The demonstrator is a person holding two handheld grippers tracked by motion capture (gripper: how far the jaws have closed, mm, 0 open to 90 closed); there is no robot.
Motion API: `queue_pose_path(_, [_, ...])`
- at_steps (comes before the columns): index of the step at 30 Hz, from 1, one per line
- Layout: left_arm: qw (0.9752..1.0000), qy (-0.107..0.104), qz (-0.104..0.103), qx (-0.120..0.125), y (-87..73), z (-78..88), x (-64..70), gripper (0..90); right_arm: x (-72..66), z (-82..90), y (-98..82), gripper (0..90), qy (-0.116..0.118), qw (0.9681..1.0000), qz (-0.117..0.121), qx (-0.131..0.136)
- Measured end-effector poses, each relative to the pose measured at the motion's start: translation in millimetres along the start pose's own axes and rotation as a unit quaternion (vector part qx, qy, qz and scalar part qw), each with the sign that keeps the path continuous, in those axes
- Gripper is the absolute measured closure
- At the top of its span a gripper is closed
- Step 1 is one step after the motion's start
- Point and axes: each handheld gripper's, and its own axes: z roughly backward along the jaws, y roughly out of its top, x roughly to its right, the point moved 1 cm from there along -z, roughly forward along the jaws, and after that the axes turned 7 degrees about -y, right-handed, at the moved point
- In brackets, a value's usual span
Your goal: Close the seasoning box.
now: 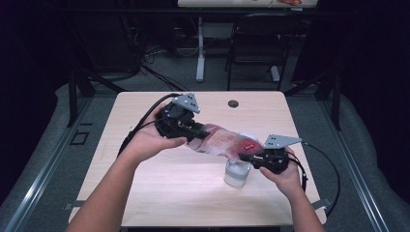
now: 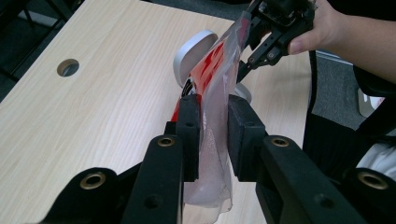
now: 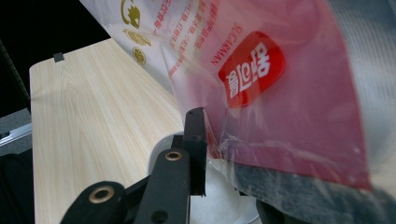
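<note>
The pouch (image 1: 222, 141) is a red and clear plastic bag with white print, and it's hanging in the air over the middle of the bench (image 1: 145, 193), stretched between the two grippers, tilted so it runs lower toward the right.

Starting on the left: the left gripper (image 1: 193, 135) is held in the person's left hand (image 1: 150, 140), with its grey plate on top and its cable trailing off to the left. From its own camera you can see the jaws are only partly closed, with the clear end of the pouch (image 2: 215, 116) pinched between the two black pads, the film crumpled and hanging out below them. So it's got a proper grip on that end.

Under the pouch's right half there's a white jar (image 1: 237, 173) standing on the bench, pretty much right below the bag. In the left gripper view a round white lid (image 2: 194, 53) shows behind the pouch.

Over on the right, the right gripper (image 1: 245, 157) sits in the right hand (image 1: 285, 176) and has the red end of the pouch. In its own view the pouch (image 3: 280, 107) drapes right over the jaws, one black pad pressed against the film; the other jaw is hidden behind the bag. Looks clamped on the edge.
</note>
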Motion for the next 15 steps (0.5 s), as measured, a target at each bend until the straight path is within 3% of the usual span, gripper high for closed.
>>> queue_pose_path(15, [1.0000,0.001,0.000,0.000,0.8,0.0,0.1,76.4,0.0,0.0,-0.1,78.6,0.000,1.0000,-0.001,0.001])
